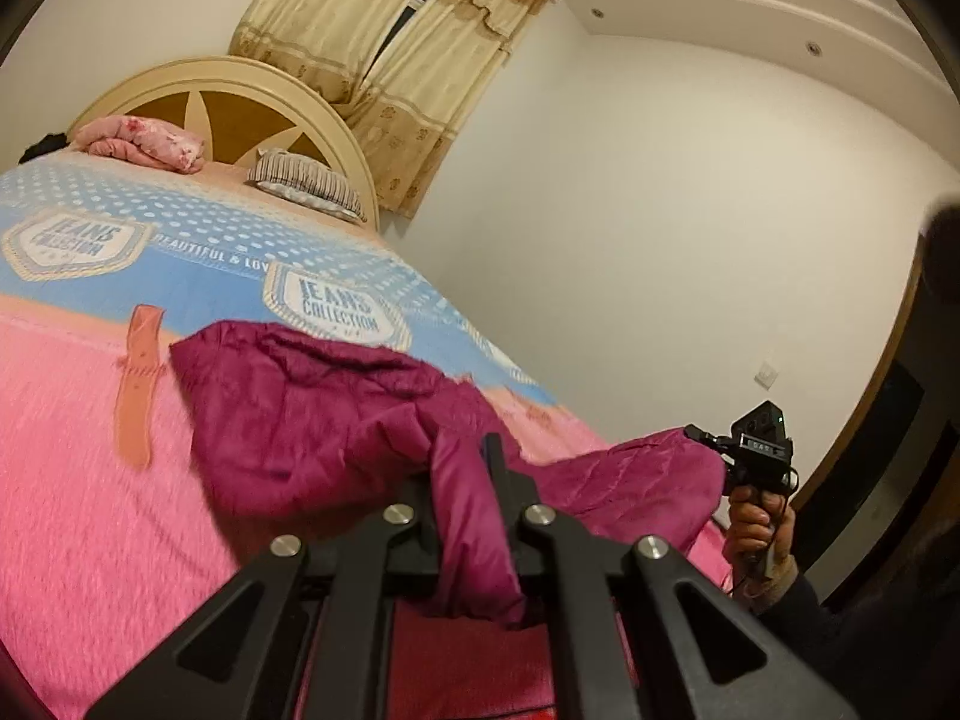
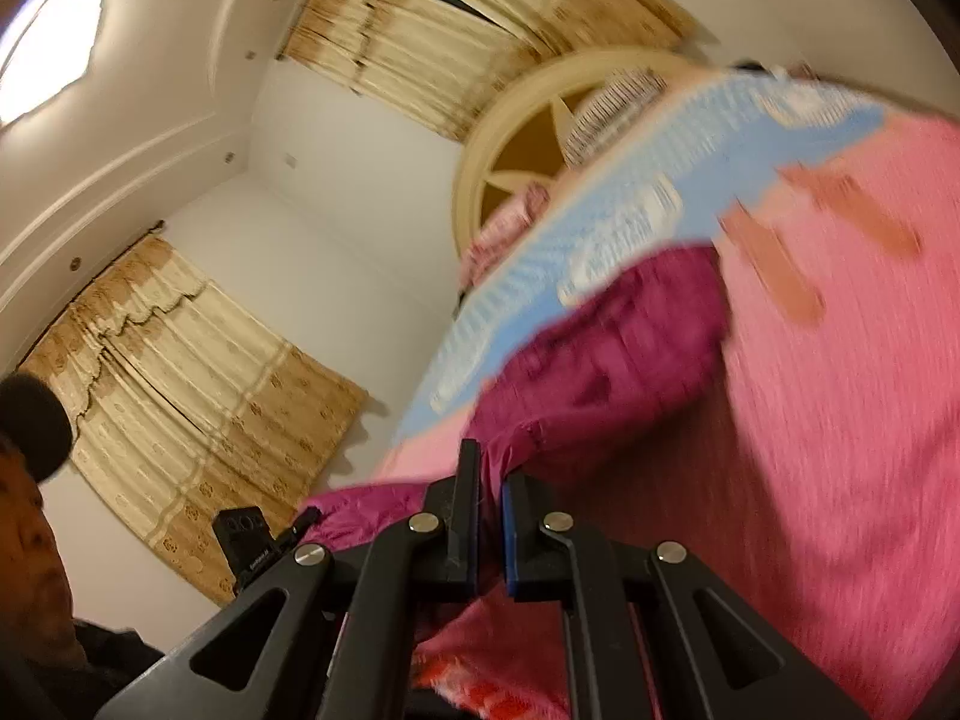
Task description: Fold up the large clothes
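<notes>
Two grips held: our left hand-held gripper (image 1: 465, 480) pinched a fold of the magenta jacket (image 1: 312, 414); the right hand-held gripper (image 2: 492, 480) was clamped on its far end. Garment half-lifted off the bed (image 1: 72, 480). We judged it the spreading step; next, lay it flat ahead. Bed edge near the right grip; open room leftward.

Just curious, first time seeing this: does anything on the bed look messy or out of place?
Only the magenta jacket: it lies crumpled across the pink bedspread, with both grippers pinching its edge. That suits mid-fold.
</notes>
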The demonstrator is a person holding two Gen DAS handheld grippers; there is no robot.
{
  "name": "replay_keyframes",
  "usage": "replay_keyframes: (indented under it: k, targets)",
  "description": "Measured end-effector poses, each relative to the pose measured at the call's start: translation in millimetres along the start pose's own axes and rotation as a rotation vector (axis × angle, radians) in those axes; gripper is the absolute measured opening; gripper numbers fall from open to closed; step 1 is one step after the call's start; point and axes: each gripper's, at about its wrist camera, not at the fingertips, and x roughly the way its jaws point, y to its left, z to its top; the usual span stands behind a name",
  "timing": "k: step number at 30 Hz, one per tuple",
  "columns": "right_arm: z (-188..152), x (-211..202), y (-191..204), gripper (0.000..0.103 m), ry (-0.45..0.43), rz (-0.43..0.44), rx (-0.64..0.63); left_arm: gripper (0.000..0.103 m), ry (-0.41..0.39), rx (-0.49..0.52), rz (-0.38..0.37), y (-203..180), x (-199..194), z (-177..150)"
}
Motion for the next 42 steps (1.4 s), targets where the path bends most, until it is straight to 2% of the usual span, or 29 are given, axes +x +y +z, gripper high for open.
replay_keyframes:
  k: [2,4,7,9,10,12,13,16,17,18,20,21,23,26,28,32,34,37,38,39,40,41,42]
  targets:
    - [21,15,1,0.005,-0.018,0.000,-0.009,0.007,0.008,-0.005,0.010,17,20,16]
    - [45,39,-1,0.005,-0.024,-0.001,-0.002,0.007,0.054,-0.056,-0.025,43,46,35]
    - [78,76,-6,0.005,-0.028,-0.026,-0.001,0.011,0.055,-0.054,0.066,67,70,50]
    - [96,99,-12,0.005,-0.030,-0.053,-0.001,0.027,0.052,-0.049,0.124,76,79,60]
    - [105,112,-16,0.005,-0.032,-0.074,0.000,0.031,0.050,-0.048,0.159,79,82,65]
    - [121,129,-28,0.005,-0.036,-0.097,0.025,0.041,0.037,-0.058,0.168,84,85,70]
    - [128,139,-35,0.005,-0.037,-0.112,0.034,0.043,0.033,-0.051,0.179,84,84,69]
    - [140,166,-56,0.005,-0.031,-0.155,0.056,0.054,0.025,-0.002,0.262,84,91,69]
    - [143,175,-62,0.005,-0.027,-0.174,0.059,0.065,0.015,0.002,0.286,86,90,69]
    - [144,180,-67,0.005,-0.025,-0.192,0.059,0.085,-0.013,0.006,0.331,87,88,69]
    - [148,195,-80,0.005,-0.012,-0.217,0.069,0.103,-0.091,0.025,0.422,88,80,72]
    - [149,201,-85,0.005,-0.007,-0.224,0.073,0.103,-0.126,0.034,0.446,89,77,74]
    - [149,211,-93,0.005,0.002,-0.245,0.067,0.103,-0.120,0.049,0.474,90,80,75]
    - [152,223,-103,0.005,0.010,-0.270,0.063,0.103,-0.053,0.084,0.475,83,106,67]
    - [154,231,-112,0.005,0.007,-0.293,0.065,0.103,-0.010,0.150,0.489,71,129,57]
    - [154,251,-138,0.005,0.026,-0.327,0.107,0.103,0.074,0.263,0.471,50,181,38]
    - [153,262,-148,0.005,0.045,-0.330,0.125,0.103,0.127,0.355,0.513,42,213,24]
    - [150,280,-156,0.007,0.090,-0.403,0.111,0.103,0.201,0.392,0.590,52,251,11]
    - [148,282,-154,0.013,0.090,-0.427,0.090,0.103,0.215,0.375,0.607,56,256,10]
    - [147,281,-150,0.036,0.086,-0.431,0.068,0.103,0.233,0.329,0.623,69,263,9]
    - [146,279,-144,0.053,0.075,-0.421,0.038,0.103,0.246,0.276,0.624,81,265,8]
    - [146,276,-141,0.083,0.058,-0.421,0.021,0.103,0.253,0.235,0.620,88,265,8]
    - [145,270,-135,0.087,0.018,-0.431,-0.007,0.103,0.259,0.173,0.609,100,264,7]
